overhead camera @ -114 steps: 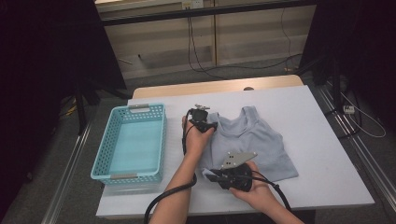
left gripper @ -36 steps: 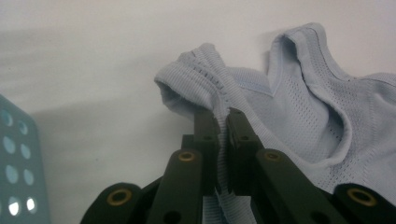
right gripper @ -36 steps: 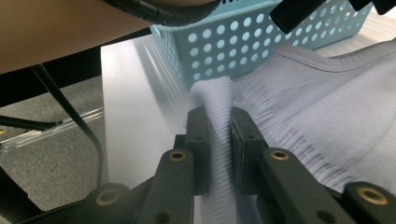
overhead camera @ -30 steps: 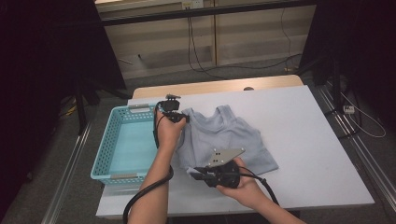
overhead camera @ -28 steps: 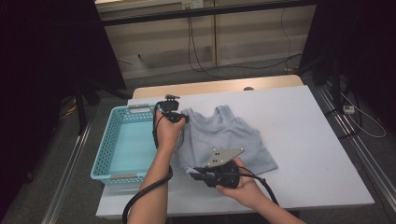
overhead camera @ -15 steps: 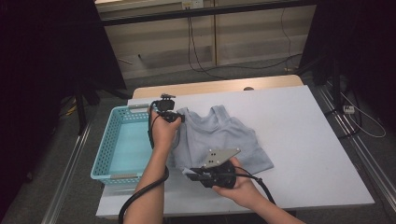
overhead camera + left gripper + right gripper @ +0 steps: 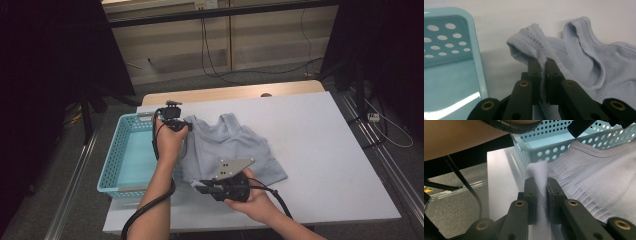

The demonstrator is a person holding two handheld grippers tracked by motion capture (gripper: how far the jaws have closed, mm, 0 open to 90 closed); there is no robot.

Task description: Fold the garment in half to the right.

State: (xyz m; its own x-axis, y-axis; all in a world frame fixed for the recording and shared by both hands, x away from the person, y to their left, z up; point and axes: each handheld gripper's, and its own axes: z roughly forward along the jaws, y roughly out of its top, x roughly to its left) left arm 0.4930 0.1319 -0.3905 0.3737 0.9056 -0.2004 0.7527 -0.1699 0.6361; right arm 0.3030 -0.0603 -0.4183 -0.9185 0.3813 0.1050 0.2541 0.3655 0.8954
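Left gripper view has the left gripper (image 7: 543,65) with its jaws clamped on a ribbed shoulder strap of the pale blue knit tank top (image 7: 599,65). The right gripper (image 7: 542,188) pinches the top's ribbed hem between its jaws. The garment lies on the white table (image 7: 320,130), just beside the turquoise perforated plastic basket (image 7: 131,160).

White table (image 7: 320,150) bears vest (image 7: 235,150) (pale blue) beside basket (image 7: 131,152)
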